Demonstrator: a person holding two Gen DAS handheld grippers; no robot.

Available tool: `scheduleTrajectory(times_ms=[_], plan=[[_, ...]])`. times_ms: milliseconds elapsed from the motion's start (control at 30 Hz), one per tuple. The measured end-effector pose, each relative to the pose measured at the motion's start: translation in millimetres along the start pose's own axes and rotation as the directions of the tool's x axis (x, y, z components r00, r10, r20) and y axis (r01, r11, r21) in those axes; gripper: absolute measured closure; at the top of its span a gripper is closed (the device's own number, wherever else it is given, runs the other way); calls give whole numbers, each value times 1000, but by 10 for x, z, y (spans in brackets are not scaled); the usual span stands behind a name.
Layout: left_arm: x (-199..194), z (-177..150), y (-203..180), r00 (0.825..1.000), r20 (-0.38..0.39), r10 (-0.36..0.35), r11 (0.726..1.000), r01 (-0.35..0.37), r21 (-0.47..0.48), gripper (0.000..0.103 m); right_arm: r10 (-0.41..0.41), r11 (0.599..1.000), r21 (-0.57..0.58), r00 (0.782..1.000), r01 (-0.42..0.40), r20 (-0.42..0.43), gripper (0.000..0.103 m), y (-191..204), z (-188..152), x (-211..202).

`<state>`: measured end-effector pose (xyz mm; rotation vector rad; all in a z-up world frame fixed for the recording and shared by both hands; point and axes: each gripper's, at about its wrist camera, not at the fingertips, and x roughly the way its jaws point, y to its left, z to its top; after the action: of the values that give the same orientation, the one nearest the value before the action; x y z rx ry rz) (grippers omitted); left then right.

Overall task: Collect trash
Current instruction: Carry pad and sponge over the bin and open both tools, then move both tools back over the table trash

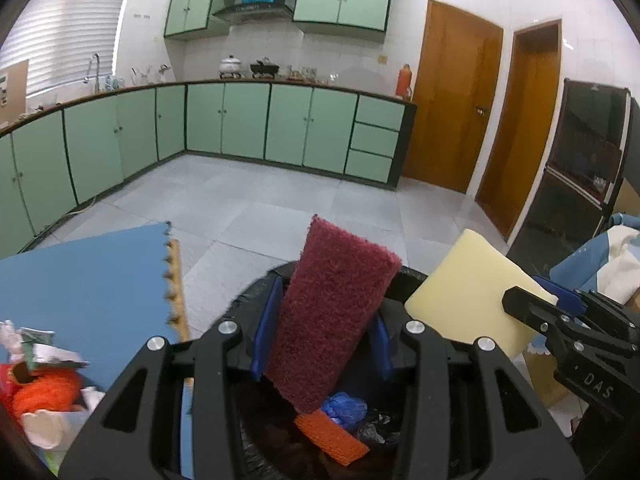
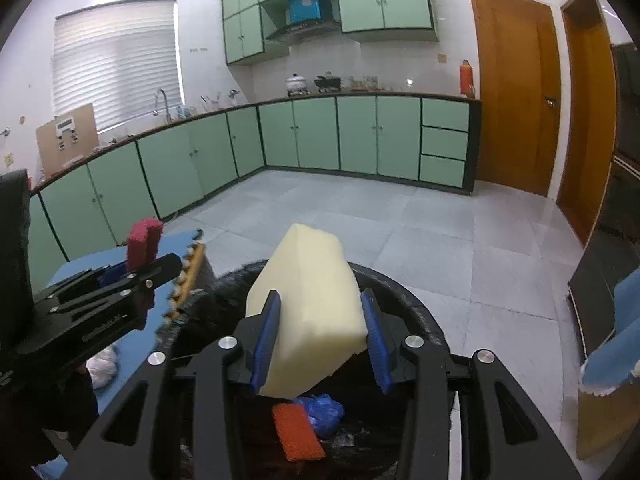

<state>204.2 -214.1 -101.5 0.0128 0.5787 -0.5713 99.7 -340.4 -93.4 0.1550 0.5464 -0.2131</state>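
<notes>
My left gripper point(image 1: 322, 320) is shut on a dark red scouring pad point(image 1: 336, 312), held upright over a black-lined trash bin point(image 1: 264, 280). Its blue pads press the pad's sides. My right gripper point(image 2: 322, 338) is shut on a pale yellow sponge block point(image 2: 312, 312), above the same trash bin point(image 2: 408, 296). Inside the bin lie an orange scrubber point(image 2: 298, 432) and a crumpled blue bag point(image 2: 322, 410). Each gripper shows in the other's view: the right gripper point(image 1: 560, 312) with the yellow sponge point(image 1: 468, 292) to the right, the left gripper point(image 2: 132, 276) with the red pad point(image 2: 144, 240) to the left.
A blue foam mat point(image 1: 88, 280) lies left of the bin, with a heap of trash point(image 1: 44, 392) at its near corner, including an orange ball and white scraps. Green cabinets point(image 1: 248, 120) line the far wall. Wooden doors point(image 1: 452, 96) stand at right. A blue and white cloth point(image 1: 612, 260) is far right.
</notes>
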Motion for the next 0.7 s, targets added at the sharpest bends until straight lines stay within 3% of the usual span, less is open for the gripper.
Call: scheduleTrajectory(times_ms=[300, 400, 533, 700], plan=[[417, -45, -185, 997, -69, -45, 998, 47, 29, 61, -34, 999, 14, 996, 35, -82, 58, -260, -226, 298], [379, -56, -202, 996, -59, -72, 997, 74, 32, 35, -67, 998, 5, 993, 68, -93, 43, -317, -277, 331], [265, -46, -216, 996, -41, -82, 995, 85, 53, 33, -93, 995, 29, 992, 96, -85, 35, -395, -324, 273], [-6, 25, -59, 998, -11, -59, 997, 60, 47, 32, -119, 992, 32, 992, 121, -52, 13, -357, -283, 142]])
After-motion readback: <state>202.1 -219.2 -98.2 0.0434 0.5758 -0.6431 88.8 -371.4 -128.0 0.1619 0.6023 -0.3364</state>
